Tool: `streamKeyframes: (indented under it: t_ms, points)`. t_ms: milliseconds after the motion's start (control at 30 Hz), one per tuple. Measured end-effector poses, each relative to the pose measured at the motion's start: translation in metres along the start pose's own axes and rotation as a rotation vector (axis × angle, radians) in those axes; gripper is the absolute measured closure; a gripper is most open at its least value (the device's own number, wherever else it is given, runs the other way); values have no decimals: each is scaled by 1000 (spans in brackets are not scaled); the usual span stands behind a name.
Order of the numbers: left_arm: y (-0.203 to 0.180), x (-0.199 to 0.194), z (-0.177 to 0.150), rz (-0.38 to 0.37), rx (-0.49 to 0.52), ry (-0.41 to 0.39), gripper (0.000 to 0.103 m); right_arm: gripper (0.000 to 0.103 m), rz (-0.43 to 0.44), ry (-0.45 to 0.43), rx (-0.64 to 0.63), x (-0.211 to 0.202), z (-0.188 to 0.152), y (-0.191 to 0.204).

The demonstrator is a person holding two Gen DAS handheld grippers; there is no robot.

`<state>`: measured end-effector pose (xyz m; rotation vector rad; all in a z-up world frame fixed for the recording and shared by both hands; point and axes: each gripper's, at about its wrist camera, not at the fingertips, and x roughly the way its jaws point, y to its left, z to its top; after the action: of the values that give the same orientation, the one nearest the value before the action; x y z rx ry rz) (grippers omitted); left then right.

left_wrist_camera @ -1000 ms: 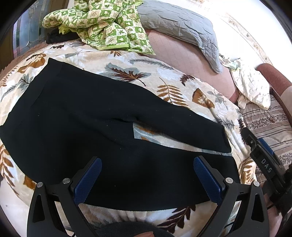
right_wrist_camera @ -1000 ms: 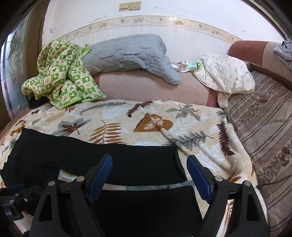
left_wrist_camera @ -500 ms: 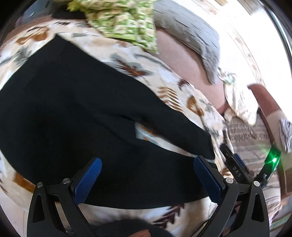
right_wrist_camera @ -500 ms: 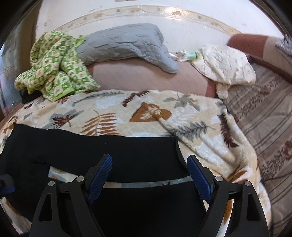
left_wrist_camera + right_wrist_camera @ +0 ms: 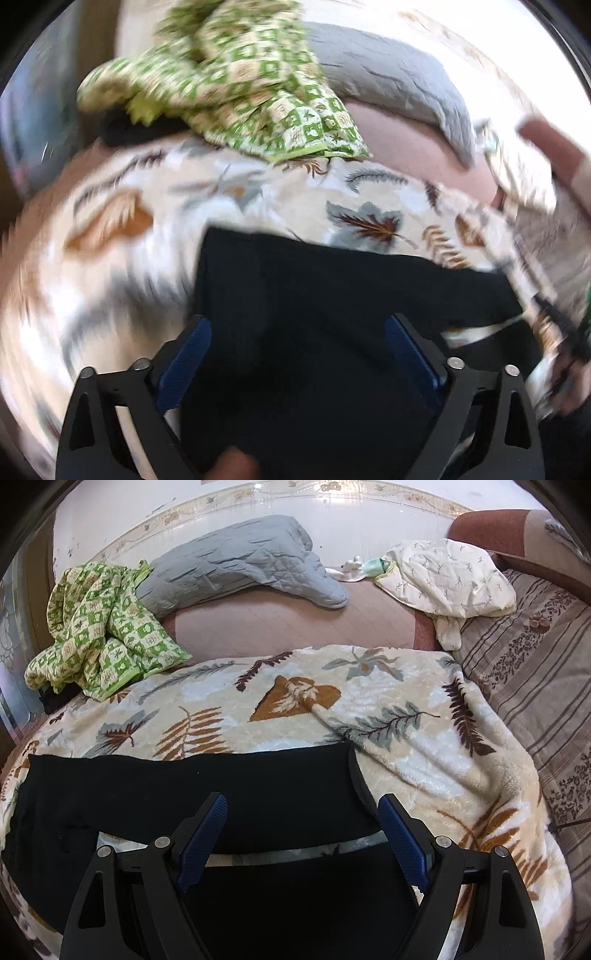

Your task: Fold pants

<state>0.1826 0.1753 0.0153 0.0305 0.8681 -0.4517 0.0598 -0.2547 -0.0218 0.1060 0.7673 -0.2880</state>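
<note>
On top of the leaf-print blanket (image 5: 424, 746) lie the black pants (image 5: 184, 786), spread flat, legs side by side w/ a thin strip of blanket showing between them. Fabric looks soft, limp, light; prob. best pinched at a hem or waistband edge, not mid-panel. Left gripper (image 5: 295, 332) and right gripper (image 5: 301, 814) both gape wide, holding nothing, over the cloth. Left view v. blurred.

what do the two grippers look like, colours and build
Both match: the left gripper and right gripper each have two black angular fingers with triangular cut-outs, silver round screw heads at the joints, and ribbed blue pads on the inner faces. No cables or lettering show on them.
</note>
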Motion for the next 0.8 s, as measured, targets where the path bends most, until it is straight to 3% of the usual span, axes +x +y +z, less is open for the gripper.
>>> streamKeyframes:
  t_ms: [67, 133, 233, 367, 600, 667, 800]
  points:
    - [8, 20, 19, -23, 73, 23, 10, 18, 9, 11, -9, 3, -1, 3]
    - [24, 41, 34, -42, 77, 55, 15, 18, 20, 24, -6, 7, -1, 4]
    - [41, 70, 47, 23, 108, 80, 28, 18, 25, 36, 6, 11, 0, 2]
    - [36, 101, 54, 82, 208, 92, 37, 18, 33, 47, 38, 16, 2, -4]
    - [29, 130, 67, 66, 276, 117, 47, 18, 27, 55, 51, 19, 3, -8]
    - [33, 132, 69, 58, 266, 122, 55, 18, 27, 52, 61, 19, 4, -11]
    - [39, 119, 66, 19, 233, 130, 93, 18, 48, 24, 114, 16, 12, -29]
